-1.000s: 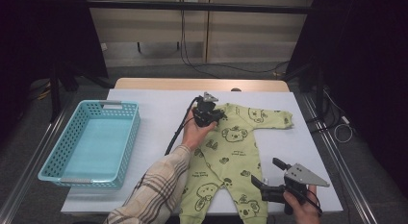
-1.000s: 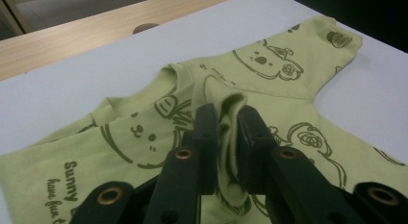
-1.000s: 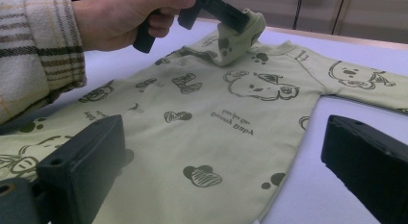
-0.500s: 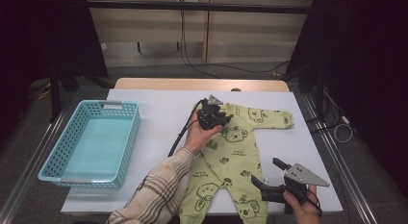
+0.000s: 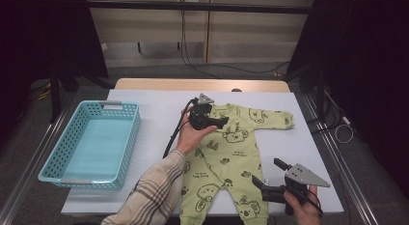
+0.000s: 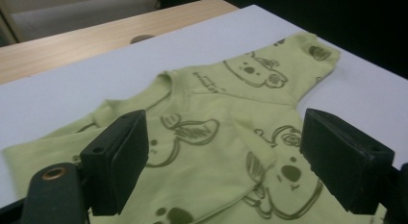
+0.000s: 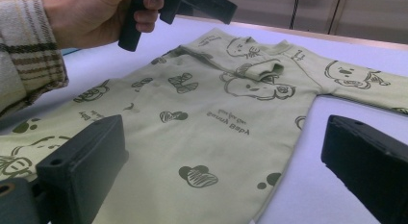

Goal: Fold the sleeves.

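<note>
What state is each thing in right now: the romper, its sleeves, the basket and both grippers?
Romper: lying flat on the table, front up.
One sleeve: folded in across the chest.
Other sleeve: spread out straight.
Basket: upright, empty.
Left gripper: jaws just opened, nothing between them, over the chest.
Right gripper: open, holding nothing.

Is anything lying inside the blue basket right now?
No, in the high view the blue basket shows a bare floor, and the green baby suit lies on the table beside it.
</note>
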